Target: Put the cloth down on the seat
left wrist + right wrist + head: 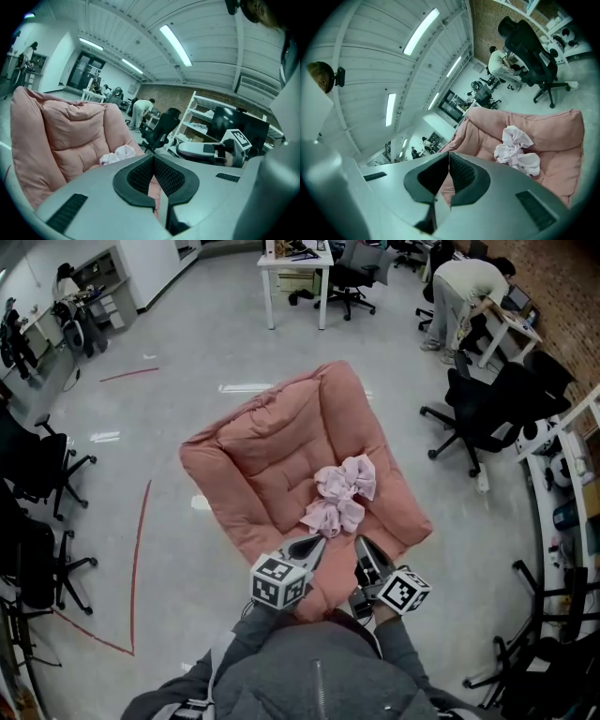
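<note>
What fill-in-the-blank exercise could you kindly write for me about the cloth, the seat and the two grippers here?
1. The cloth lies crumpled on a seat whose colour is ____.
2. The left gripper and the right gripper both have their jaws ____ (open or shut).
3. The cloth is gripped by ____ of the two grippers.
Missing words: pink; shut; neither.

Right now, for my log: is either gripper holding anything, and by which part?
Nothing is held. The left gripper and the right gripper are both shut and empty; the cloth lies free on the pink seat.
</note>
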